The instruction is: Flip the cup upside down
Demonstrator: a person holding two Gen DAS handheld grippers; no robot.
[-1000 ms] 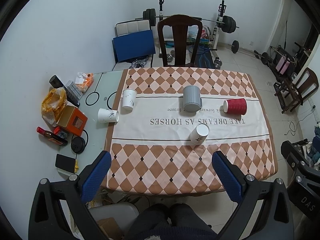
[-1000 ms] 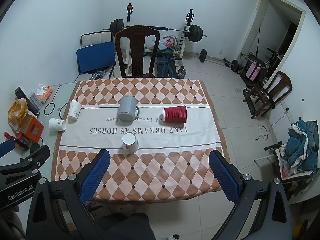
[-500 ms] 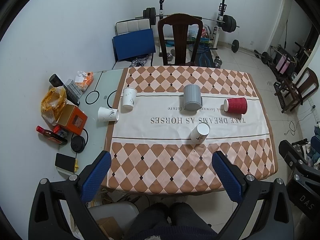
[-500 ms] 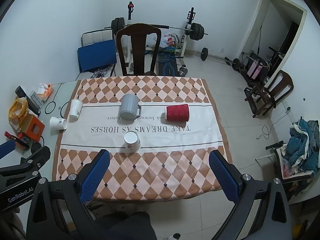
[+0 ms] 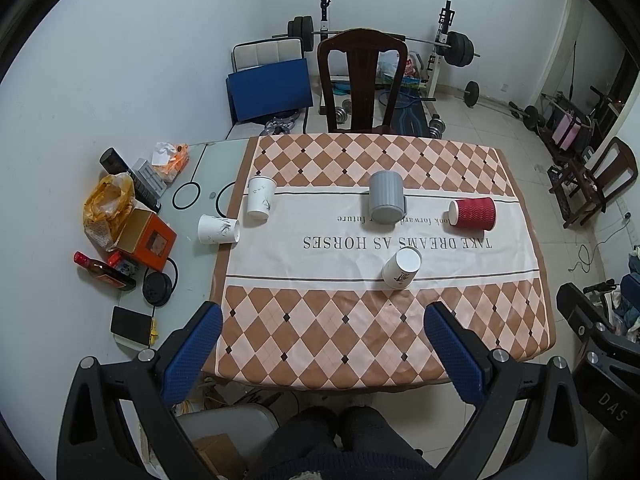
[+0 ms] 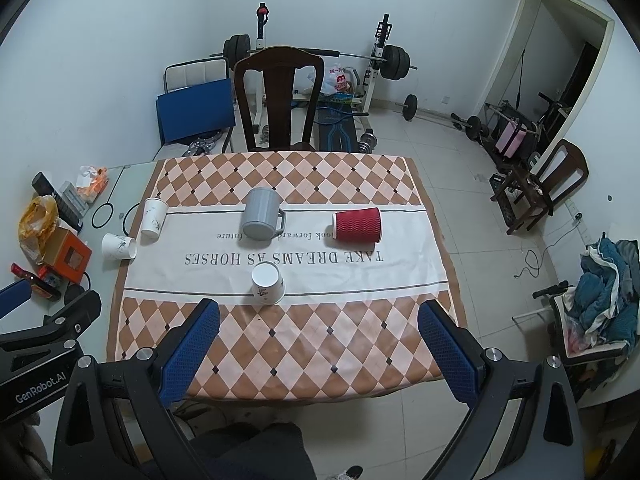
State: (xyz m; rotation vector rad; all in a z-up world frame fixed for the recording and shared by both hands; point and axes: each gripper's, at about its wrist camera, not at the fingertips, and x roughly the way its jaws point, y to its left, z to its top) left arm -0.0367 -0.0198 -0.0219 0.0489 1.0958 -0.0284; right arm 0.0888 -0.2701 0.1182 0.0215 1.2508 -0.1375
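Several cups are on the checked tablecloth [image 5: 320, 332]. A red ribbed paper cup [image 5: 473, 214] [image 6: 357, 226] lies on its side at the right. A grey mug [image 5: 386, 197] [image 6: 262, 218] stands mouth down in the middle. A white paper cup [image 5: 401, 268] [image 6: 267, 282] stands mouth down nearer me. Another white cup [image 5: 260, 197] [image 6: 154, 217] stands mouth down at the left. A third white cup [image 5: 218, 229] [image 6: 118, 246] lies on its side on the glass. My left gripper [image 5: 322, 346] and right gripper [image 6: 318, 344] are both open and empty, high above the near table edge.
Clutter sits on the glass at the left: an orange box [image 5: 146, 240], a bottle [image 5: 104, 270], a yellow bag [image 5: 108, 200], a black wallet [image 5: 130, 325]. A wooden chair [image 5: 360, 80] stands at the far side. Weights and a bench stand behind.
Both views shift slightly, with the table sliding a little lower in frame. The cups have not moved and both grippers stay open.
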